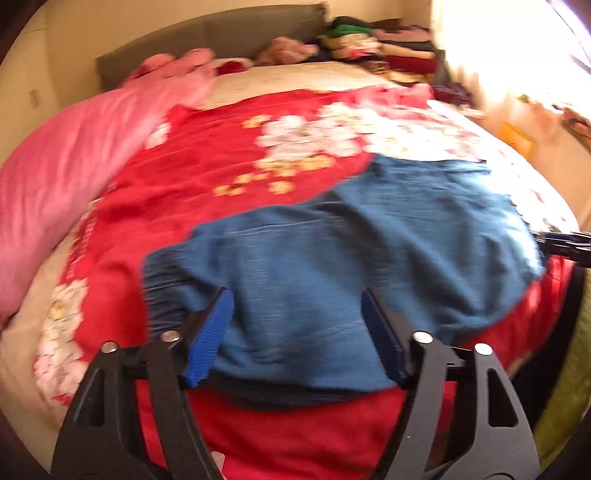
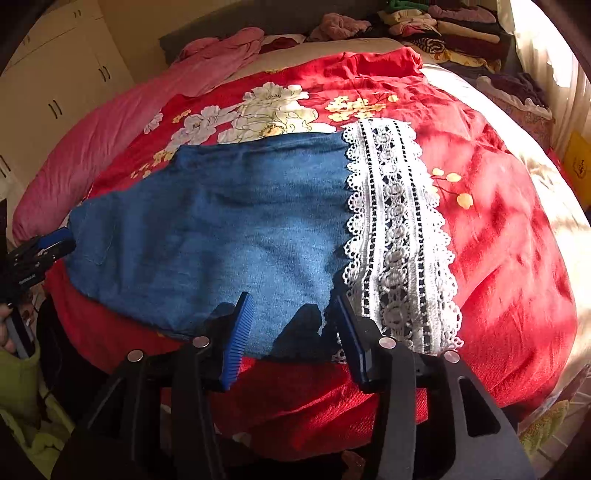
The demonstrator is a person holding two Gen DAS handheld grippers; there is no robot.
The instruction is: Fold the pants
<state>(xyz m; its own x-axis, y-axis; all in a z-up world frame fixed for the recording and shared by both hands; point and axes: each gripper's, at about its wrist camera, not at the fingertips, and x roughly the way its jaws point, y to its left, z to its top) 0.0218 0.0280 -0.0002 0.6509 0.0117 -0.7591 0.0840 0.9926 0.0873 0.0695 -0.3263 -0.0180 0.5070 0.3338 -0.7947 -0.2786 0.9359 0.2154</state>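
Blue denim pants [image 2: 229,229] with a white lace hem [image 2: 399,229] lie spread on a red floral bedcover [image 2: 498,229]. In the left wrist view the pants [image 1: 332,258] fill the middle, blurred. My left gripper [image 1: 297,332] is open, its jaws straddling the near edge of the denim by the dark waistband. It also shows at the pants' left edge in the right wrist view [image 2: 55,240]. My right gripper [image 2: 293,332] is open over the near denim edge beside the lace. Its tip shows at the right edge of the left wrist view [image 1: 565,240].
A pink quilt [image 2: 110,125] lies along the bed's left side. Piles of folded clothes [image 2: 450,29] sit at the headboard's right. White cupboards [image 2: 55,85] stand at left. Sunlit curtain and a yellow box [image 2: 580,162] are at right.
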